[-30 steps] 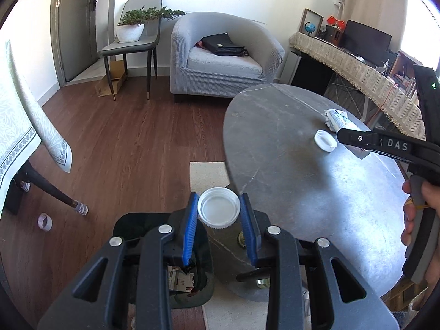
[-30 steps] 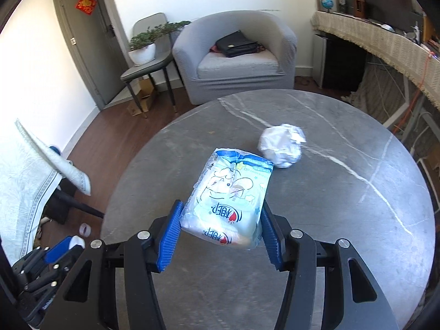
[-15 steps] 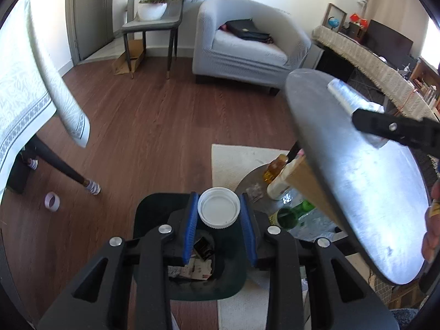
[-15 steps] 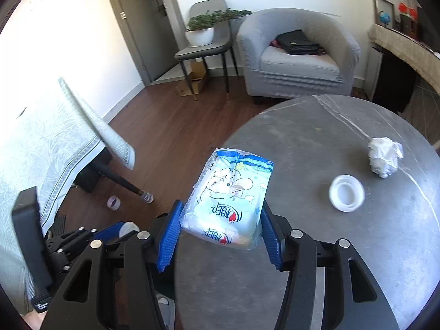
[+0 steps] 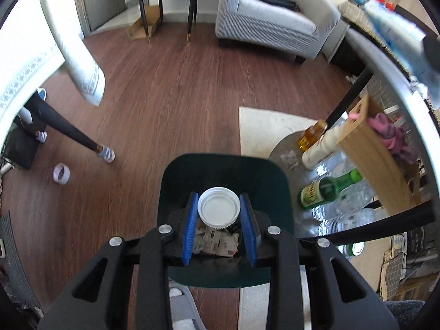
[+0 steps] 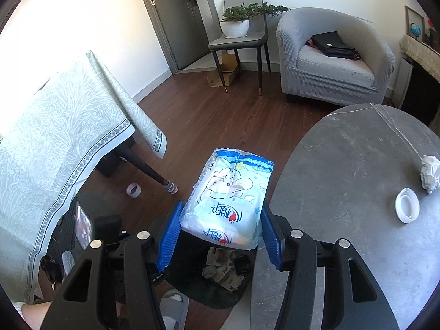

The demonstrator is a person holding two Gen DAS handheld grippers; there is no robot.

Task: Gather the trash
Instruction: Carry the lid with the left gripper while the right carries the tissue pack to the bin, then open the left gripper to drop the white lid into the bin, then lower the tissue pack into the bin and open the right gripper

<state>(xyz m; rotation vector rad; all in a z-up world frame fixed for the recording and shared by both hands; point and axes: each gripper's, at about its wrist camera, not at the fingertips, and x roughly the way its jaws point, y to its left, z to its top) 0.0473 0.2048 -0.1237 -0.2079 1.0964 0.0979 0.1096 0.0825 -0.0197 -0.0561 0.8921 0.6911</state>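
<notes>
My left gripper (image 5: 219,211) is shut on a white plastic lid (image 5: 219,210) and holds it right above the dark green trash bin (image 5: 277,192) on the floor, with paper scraps (image 5: 220,243) inside. My right gripper (image 6: 220,232) is shut on a light blue tissue pack (image 6: 229,200) and holds it off the round table's left edge, above the same bin (image 6: 220,297). A crumpled white paper ball (image 6: 429,173) and a second white lid (image 6: 407,205) lie on the grey marble table (image 6: 357,165).
Under the table stand a green bottle (image 5: 327,189), an amber bottle (image 5: 312,134), a white bottle and a cardboard box (image 5: 376,162). A tape roll (image 5: 61,173) lies on the wood floor by a cloth-covered table (image 6: 55,143). A grey armchair (image 6: 335,60) and chair stand behind.
Both grippers have swung left off the table and down toward the bin. The left one with the lid now hangs right over the bin opening; the right one carried the tissue pack past the table edge.
</notes>
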